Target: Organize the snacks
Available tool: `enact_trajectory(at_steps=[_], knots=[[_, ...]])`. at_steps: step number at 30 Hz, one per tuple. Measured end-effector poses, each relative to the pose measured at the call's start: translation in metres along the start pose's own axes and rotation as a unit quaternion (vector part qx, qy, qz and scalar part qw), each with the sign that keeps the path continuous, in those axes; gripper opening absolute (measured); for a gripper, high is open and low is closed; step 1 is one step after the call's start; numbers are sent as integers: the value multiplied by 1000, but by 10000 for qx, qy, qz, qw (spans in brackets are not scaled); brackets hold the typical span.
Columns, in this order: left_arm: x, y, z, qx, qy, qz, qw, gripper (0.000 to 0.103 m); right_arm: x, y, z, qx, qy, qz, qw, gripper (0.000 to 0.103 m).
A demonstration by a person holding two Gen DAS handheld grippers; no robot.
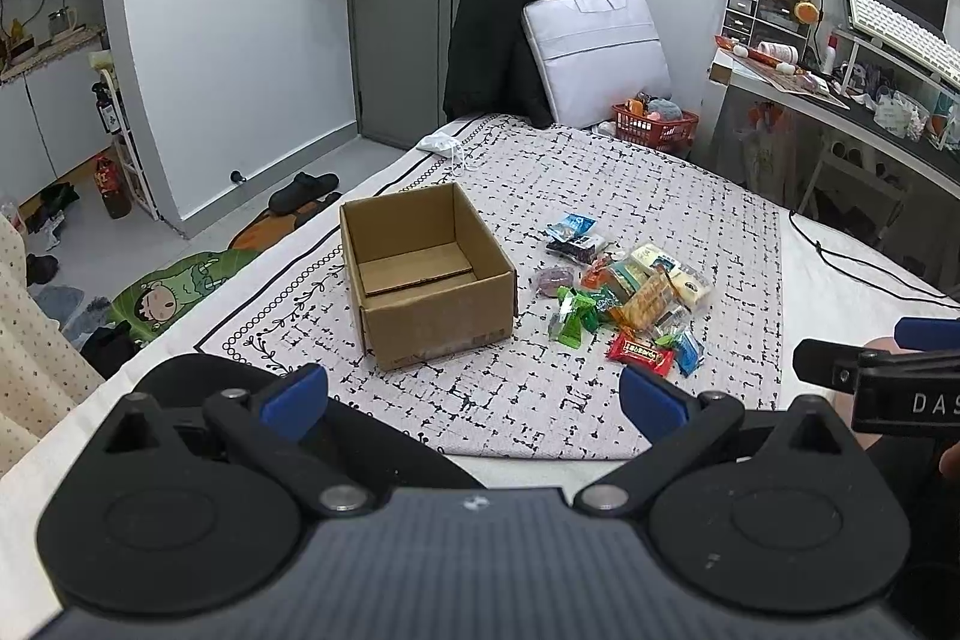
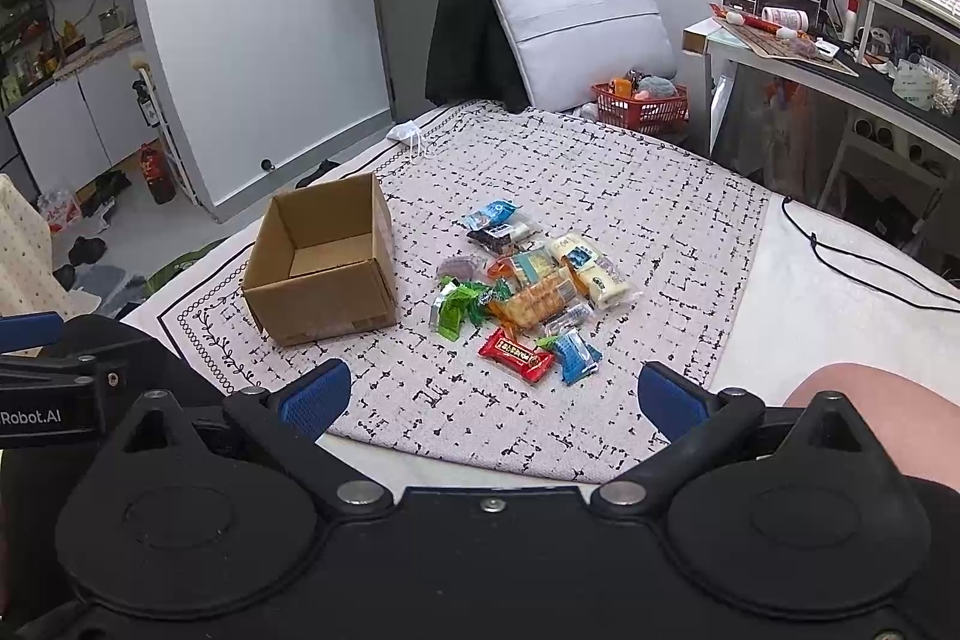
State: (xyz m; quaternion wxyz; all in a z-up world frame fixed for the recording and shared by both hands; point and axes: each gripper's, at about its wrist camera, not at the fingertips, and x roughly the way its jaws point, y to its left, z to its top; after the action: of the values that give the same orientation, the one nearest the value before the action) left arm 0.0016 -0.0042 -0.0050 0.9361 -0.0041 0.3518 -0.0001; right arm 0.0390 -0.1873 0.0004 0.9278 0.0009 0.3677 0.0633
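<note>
An open brown cardboard box (image 1: 429, 274) (image 2: 324, 259) stands empty on a patterned cloth (image 1: 600, 184) (image 2: 600, 178). To its right lies a pile of wrapped snacks (image 1: 630, 289) (image 2: 534, 286), with a red packet (image 1: 639, 352) (image 2: 516, 355) nearest me. My left gripper (image 1: 474, 391) hangs open near the cloth's front edge, in front of the box, holding nothing. Open as well, my right gripper (image 2: 492, 394) hovers in front of the snack pile with nothing between its fingers. Each gripper's body shows at the edge of the other's view.
A red basket (image 1: 657, 124) (image 2: 642, 106), a white bag (image 1: 594, 46) and a dark coat (image 1: 498, 40) sit at the bed's far end. A desk (image 1: 840, 100) with clutter stands at the right. A black cable (image 1: 858, 262) crosses the bed. A person's knee (image 2: 864, 406) is at lower right.
</note>
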Motion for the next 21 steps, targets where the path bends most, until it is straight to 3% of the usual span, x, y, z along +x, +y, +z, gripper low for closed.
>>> enact_trajectory(at_steps=[21], knots=[[3,6,0,-88,14,31,10000,103,2,1,-1,-47,44,66,10000,103]])
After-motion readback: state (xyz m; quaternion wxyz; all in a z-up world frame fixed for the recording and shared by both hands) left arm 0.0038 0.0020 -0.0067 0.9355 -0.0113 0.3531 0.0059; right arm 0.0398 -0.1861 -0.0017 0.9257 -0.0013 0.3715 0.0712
